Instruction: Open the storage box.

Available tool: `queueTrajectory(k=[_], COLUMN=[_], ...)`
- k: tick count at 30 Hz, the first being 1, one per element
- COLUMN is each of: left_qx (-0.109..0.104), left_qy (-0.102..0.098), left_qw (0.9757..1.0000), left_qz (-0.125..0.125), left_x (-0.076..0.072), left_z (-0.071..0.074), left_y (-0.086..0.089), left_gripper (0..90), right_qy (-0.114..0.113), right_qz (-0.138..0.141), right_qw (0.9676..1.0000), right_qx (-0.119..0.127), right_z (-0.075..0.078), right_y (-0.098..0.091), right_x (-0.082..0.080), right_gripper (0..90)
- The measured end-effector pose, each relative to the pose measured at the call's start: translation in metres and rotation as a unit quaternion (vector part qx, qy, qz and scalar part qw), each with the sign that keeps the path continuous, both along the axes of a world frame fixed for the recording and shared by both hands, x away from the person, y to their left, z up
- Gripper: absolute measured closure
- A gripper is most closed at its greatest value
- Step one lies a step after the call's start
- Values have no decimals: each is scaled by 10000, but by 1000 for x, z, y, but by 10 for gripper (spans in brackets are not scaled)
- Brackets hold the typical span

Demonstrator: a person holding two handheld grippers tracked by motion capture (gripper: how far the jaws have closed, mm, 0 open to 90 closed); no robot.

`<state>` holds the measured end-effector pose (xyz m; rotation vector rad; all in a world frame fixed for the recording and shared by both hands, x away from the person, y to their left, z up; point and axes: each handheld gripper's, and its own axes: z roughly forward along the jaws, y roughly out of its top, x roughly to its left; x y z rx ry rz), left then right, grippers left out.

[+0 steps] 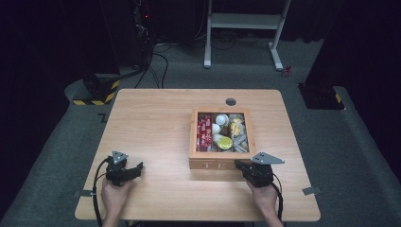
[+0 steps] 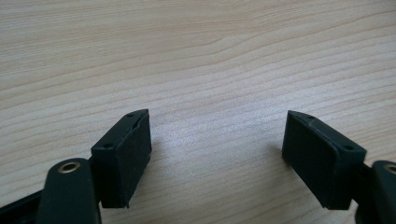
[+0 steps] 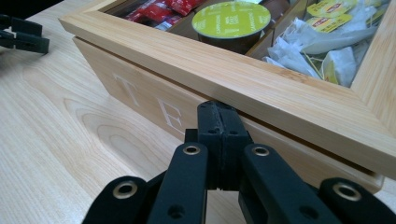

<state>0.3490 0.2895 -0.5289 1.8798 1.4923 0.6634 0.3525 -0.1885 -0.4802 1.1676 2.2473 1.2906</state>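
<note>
A wooden tea box (image 1: 219, 163) lettered "TE" stands right of the table's centre. It holds red packets (image 1: 204, 131), a yellow-green capsule (image 3: 231, 18) and paper-wrapped tea bags (image 3: 322, 56). My right gripper (image 3: 223, 116) is shut with nothing between its pads. Its tips rest against the box's front wall (image 3: 154, 107), right at the seam under the lid frame (image 3: 280, 88). In the high view the right gripper (image 1: 239, 165) sits at the box's front right. My left gripper (image 2: 217, 154) stands open over bare wood, low at the table's front left (image 1: 134, 170), apart from the box.
The wooden table (image 1: 156, 123) has a round cable hole (image 1: 231, 101) behind the box. Small metal brackets (image 1: 311, 190) stick out at its front corners. A white desk frame (image 1: 243, 21) and cables stand on the floor beyond the far edge.
</note>
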Motion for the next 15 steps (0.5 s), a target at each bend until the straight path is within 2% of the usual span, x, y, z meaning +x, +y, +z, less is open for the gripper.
queueTrajectory(k=[15], left_qx=[2], left_qy=[1], left_qw=[10000], left_qz=[0], left_x=[0], left_z=[0], left_y=[0], left_gripper=[243], right_qy=[-139], right_qz=[-80], right_qw=[9999], right_qx=[22], right_z=[6], right_y=[1], right_x=[2], right_gripper=[900])
